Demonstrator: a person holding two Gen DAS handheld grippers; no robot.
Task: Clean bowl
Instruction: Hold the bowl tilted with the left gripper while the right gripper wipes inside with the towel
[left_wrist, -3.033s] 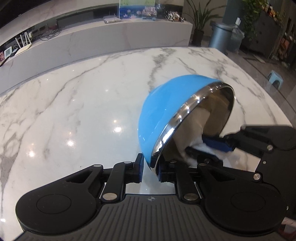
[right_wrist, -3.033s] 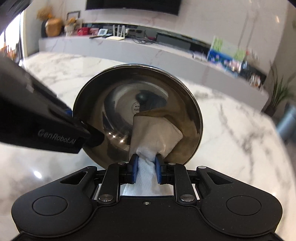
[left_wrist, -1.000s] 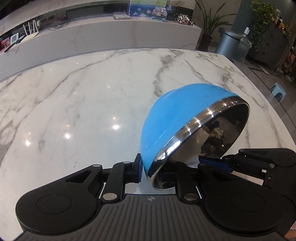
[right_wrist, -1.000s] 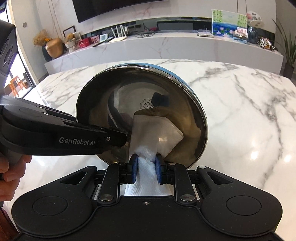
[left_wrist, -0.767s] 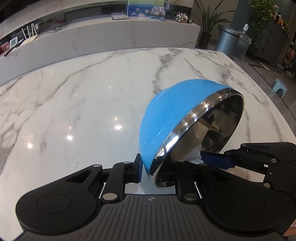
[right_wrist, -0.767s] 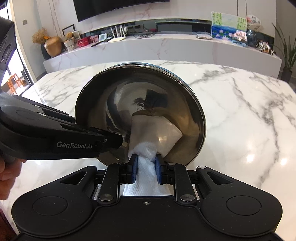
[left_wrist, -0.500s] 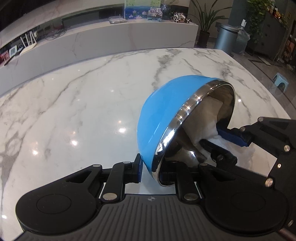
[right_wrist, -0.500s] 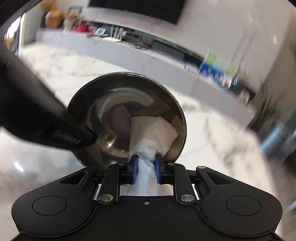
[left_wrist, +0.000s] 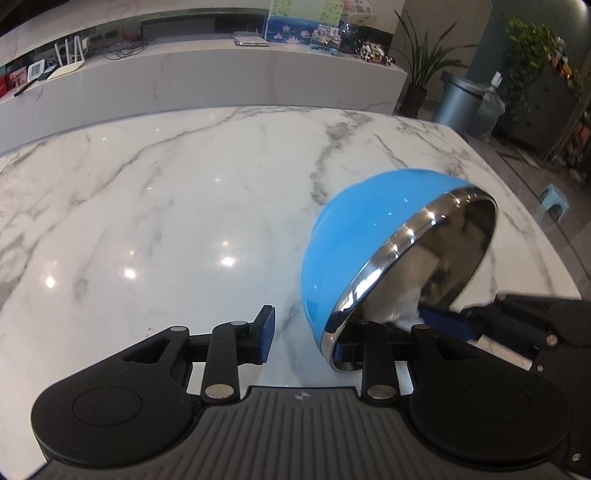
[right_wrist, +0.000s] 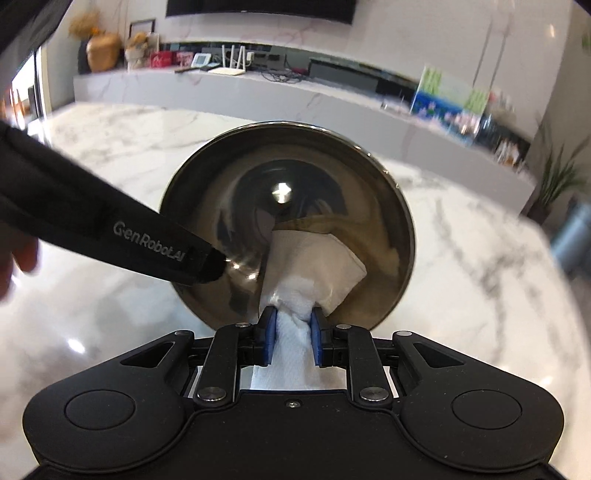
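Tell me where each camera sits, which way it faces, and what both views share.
Left wrist: on the left tongs, facing down over the marble table at the bowl from its blue side; own opening fingers show, rim between them.
Right wrist: on the right tongs, facing into the steel bowl; own fingers pinch the paper towel.
Shared: bowl, towel, table, each other's tongs.
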